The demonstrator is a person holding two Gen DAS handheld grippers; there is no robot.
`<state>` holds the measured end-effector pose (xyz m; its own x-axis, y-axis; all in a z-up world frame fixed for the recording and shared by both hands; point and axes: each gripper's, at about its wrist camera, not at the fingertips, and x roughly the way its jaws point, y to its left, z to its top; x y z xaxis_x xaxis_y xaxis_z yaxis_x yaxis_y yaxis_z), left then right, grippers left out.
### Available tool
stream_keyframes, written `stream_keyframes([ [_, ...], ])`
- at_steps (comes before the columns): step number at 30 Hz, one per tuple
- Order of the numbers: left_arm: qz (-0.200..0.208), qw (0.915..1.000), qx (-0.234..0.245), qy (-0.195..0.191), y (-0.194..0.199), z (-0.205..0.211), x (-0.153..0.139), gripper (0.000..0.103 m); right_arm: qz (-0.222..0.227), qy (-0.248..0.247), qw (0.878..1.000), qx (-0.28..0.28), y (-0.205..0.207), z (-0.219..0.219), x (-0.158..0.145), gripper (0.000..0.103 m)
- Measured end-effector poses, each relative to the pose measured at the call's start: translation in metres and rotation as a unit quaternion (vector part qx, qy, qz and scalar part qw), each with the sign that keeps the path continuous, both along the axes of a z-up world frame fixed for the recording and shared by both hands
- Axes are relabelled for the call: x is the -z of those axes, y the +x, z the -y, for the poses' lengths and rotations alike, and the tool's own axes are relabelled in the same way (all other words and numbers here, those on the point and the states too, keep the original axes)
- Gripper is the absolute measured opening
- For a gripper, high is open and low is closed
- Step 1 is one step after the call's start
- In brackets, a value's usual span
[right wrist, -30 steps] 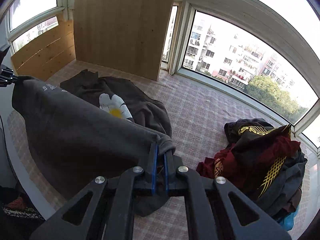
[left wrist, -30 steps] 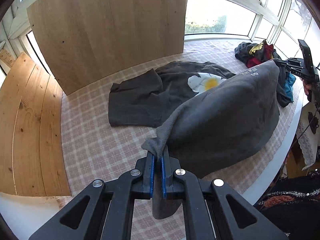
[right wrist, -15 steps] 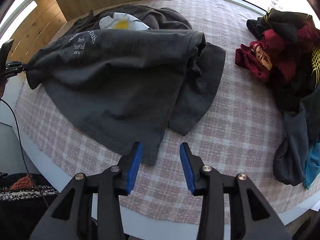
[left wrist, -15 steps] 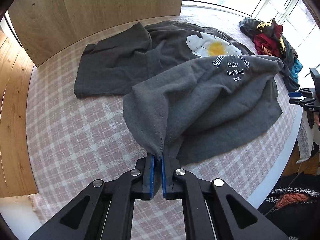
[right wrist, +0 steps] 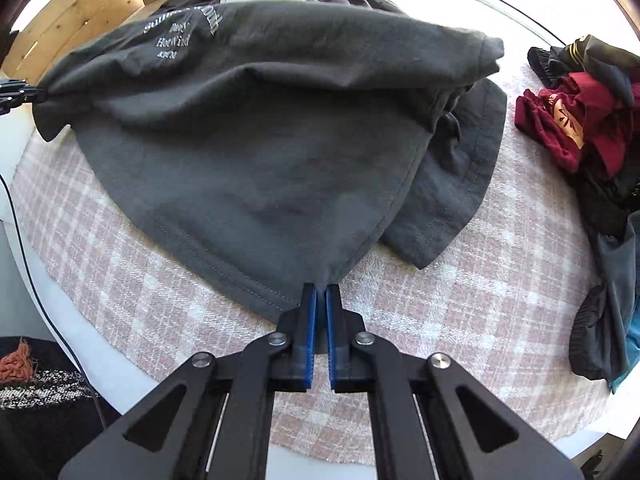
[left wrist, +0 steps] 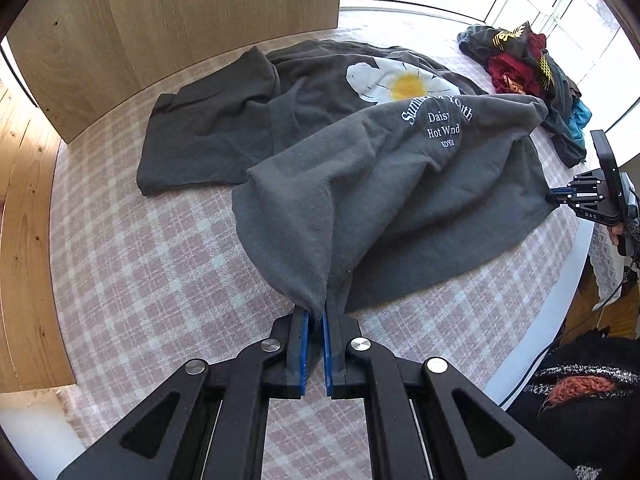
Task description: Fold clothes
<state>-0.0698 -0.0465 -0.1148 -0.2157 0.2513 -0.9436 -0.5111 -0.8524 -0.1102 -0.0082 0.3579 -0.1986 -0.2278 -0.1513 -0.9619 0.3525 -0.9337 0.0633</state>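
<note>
Nearest in the left wrist view, the left gripper (left wrist: 315, 314) has its blue-padded fingers (left wrist: 301, 344) pressed together on a corner of the dark grey T-shirt (left wrist: 360, 200), the cloth pinched right at their tips. From there the shirt rises and spreads ahead and to the right over the checked pink cloth (left wrist: 152, 280) that covers the counter (left wrist: 532, 344). White lettering (left wrist: 438, 120) sits on the raised fold further ahead. Beyond it a white and yellow daisy print (left wrist: 396, 82) shows on the flat part, and a sleeve (left wrist: 200, 136) lies ahead to the left.

In the right wrist view, the right gripper (right wrist: 319, 290) has its fingers (right wrist: 310, 320) nearly closed on the shirt's stitched hem, which enters between the tips. The shirt fans out ahead and to the left.

Far to the right of the right fingers lies a heap of clothes (right wrist: 580, 120), dark red and black, well apart from the shirt. A wooden board (left wrist: 172, 28) stands behind the shirt.
</note>
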Motion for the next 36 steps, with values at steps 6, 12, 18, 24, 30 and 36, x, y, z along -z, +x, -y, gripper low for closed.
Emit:
stream_keyframes([
  [6,-0.015,0.9996,-0.003,0.024,0.044,0.021,-0.05,0.005,-0.043,-0.068,0.997,0.019,0.05,-0.027,-0.113,0.004],
  [12,0.035,0.9993,-0.007,-0.01,0.093,0.038,-0.048,0.018,-0.004,-0.048,0.998,0.046,0.084,-0.057,-0.137,0.01],
  [18,0.027,0.9973,-0.04,-0.055,0.062,0.053,-0.046,0.017,0.032,-0.011,0.997,0.065,0.057,-0.092,-0.104,0.012],
  [24,-0.051,0.9979,0.017,-0.036,-0.06,-0.014,-0.048,0.017,-0.062,0.037,0.996,0.045,-0.061,-0.094,-0.08,0.039],
  [30,-0.085,0.9938,0.056,-0.044,-0.17,-0.096,-0.019,0.018,-0.055,0.065,0.996,0.001,-0.177,-0.07,-0.022,0.039],
  [36,-0.073,0.9903,0.099,-0.065,-0.216,-0.13,0.007,0.019,0.022,0.03,0.999,-0.004,-0.203,-0.079,0.016,0.039],
])
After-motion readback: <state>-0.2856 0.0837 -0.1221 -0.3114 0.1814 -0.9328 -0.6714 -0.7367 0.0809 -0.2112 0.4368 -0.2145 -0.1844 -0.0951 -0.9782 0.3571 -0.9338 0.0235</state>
